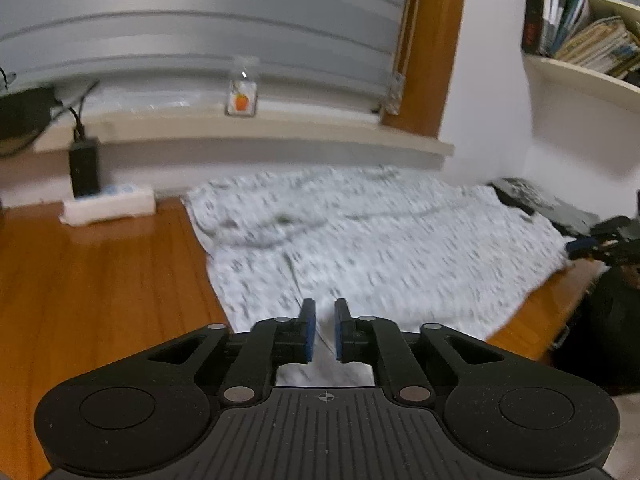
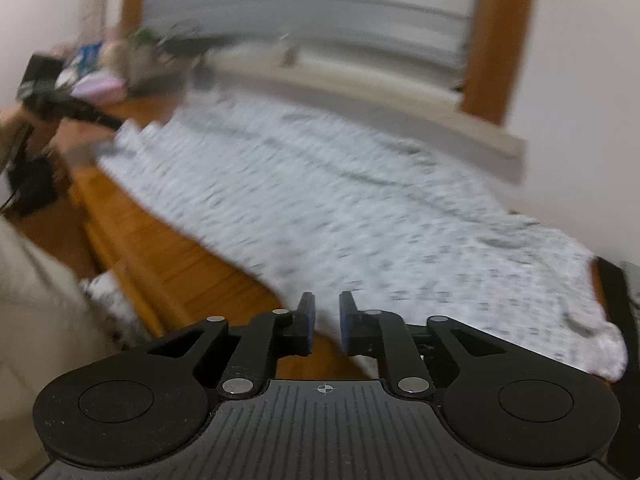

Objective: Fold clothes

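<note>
Both views are evenly, softly lit and heavily motion-blurred beyond the sharp foreground; fisheye bending curves the edges, with dark vignetted upper corners.

A white, dark-speckled garment lies spread across the wooden table below the window sill. The right gripper hangs over its near edge, blue-padded fingers slightly apart, nothing between them.

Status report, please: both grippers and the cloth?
Left hand-held gripper open, empty. Right hand-held gripper open, empty. Patterned garment spread on wooden table, unfolded. Nothing on it.
</note>
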Available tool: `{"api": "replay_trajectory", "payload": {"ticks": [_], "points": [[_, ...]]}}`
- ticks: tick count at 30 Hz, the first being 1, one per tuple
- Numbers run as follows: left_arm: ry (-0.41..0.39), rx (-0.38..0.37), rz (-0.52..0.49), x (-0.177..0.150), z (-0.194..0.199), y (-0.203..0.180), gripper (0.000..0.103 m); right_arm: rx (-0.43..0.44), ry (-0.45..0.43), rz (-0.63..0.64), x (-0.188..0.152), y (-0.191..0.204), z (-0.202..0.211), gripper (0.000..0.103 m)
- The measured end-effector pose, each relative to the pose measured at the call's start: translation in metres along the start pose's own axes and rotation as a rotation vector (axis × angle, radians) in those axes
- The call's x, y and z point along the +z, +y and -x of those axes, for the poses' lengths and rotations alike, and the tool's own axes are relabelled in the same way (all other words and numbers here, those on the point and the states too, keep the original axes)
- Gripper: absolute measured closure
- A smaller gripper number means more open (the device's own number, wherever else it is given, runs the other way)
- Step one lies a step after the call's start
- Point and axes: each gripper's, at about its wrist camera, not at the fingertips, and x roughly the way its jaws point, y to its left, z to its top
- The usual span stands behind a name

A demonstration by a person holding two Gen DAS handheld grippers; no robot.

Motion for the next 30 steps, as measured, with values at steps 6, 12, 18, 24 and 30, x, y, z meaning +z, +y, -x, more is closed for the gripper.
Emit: {"api": "replay_trajectory", "payload": {"ticks": [6,12,18,24,30], "points": [[-0.02,-0.036,-0.041,0.025,-0.022,-0.011,0.083,-0.133,-0.041,-0.157,-0.025,-0.05,0.019,0.069],[0.031,-0.084,-0.092,0.043,-0.08,-0.03,0.08,-0.117,-0.023,-0.183,-0.037,-0.066,0.012,0.059],[0.022,-0.158,-0.095,0.069,-0.137,-0.06,0.078,-0.149,-0.004,-0.114,-0.045,-0.051,0.025,0.059],[0.03,-0.197,-0.14,0.079,-0.181,-0.096,0.057,-0.156,0.051,-0.005,-0.052,-0.033,0.018,0.059],[0.09,-0.196,-0.165,0.069,-0.204,-0.109,0.057,-0.229,0.081,0.137,-0.053,-0.023,0.005,0.06]]}}
